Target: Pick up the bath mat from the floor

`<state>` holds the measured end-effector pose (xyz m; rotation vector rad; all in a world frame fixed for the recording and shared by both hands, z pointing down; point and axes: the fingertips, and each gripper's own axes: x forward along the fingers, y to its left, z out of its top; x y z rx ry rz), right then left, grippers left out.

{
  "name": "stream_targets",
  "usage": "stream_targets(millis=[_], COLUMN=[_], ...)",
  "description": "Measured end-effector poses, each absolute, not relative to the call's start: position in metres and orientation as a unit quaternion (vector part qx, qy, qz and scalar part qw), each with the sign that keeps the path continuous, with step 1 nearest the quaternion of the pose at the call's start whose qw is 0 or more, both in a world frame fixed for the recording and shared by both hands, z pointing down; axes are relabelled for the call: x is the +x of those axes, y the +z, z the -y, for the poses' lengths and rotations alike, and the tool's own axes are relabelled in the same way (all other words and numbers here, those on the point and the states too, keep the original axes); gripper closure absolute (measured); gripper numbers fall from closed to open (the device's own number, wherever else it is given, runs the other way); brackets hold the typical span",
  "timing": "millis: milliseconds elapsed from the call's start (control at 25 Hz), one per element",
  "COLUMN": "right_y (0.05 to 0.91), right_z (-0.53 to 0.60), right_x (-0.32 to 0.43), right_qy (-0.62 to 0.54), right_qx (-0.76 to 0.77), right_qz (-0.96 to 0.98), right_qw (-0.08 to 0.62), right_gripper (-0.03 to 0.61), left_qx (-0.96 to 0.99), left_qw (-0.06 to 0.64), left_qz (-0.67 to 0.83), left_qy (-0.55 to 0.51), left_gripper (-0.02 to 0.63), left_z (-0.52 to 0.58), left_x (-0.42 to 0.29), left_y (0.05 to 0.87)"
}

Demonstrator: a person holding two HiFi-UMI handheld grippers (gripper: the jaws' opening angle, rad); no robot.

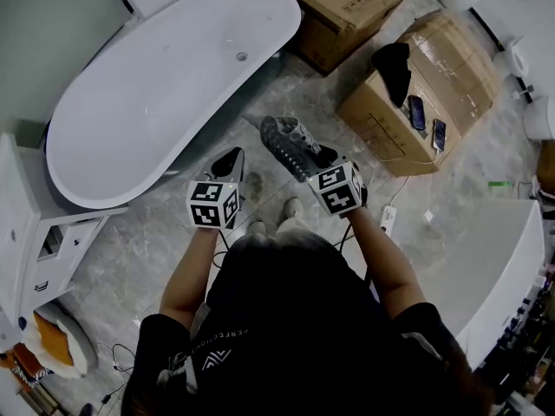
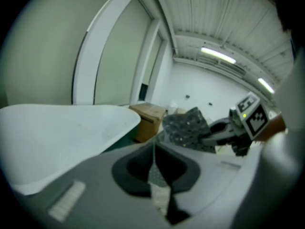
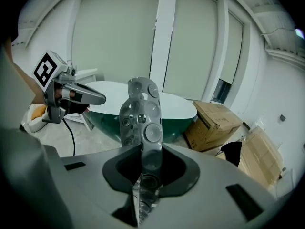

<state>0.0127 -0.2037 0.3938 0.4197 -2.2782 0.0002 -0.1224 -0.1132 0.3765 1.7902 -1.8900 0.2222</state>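
Between the two jaws of the right gripper [image 3: 143, 152] sits one end of the bath mat [image 3: 140, 112], and they pinch it tight. Up from the jaws stands the grey mat, full of round cups, and it is in the air above the floor [image 1: 260, 193]. Near it is the left gripper [image 2: 153, 151], its jaws closed together with nothing in them. Close by is a big white bathtub [image 1: 165, 85], and further off are brown boxes [image 1: 434, 85]
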Motion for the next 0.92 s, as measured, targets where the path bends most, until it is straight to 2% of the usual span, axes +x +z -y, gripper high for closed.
stream_targets(millis=[920], right_y=[0.398], right_z=[0.208], right_x=[0.017], right_qy=[0.008], right_qx=[0.150], right_qz=[0.899], right_qw=[0.410], right_gripper=[0.509], left_qx=[0.668], left_qw=[0.260], left_qz=[0.690], left_qy=[0.100], left_gripper=[0.597], left_z=[0.128], left_x=[-0.107], left_y=[0.382])
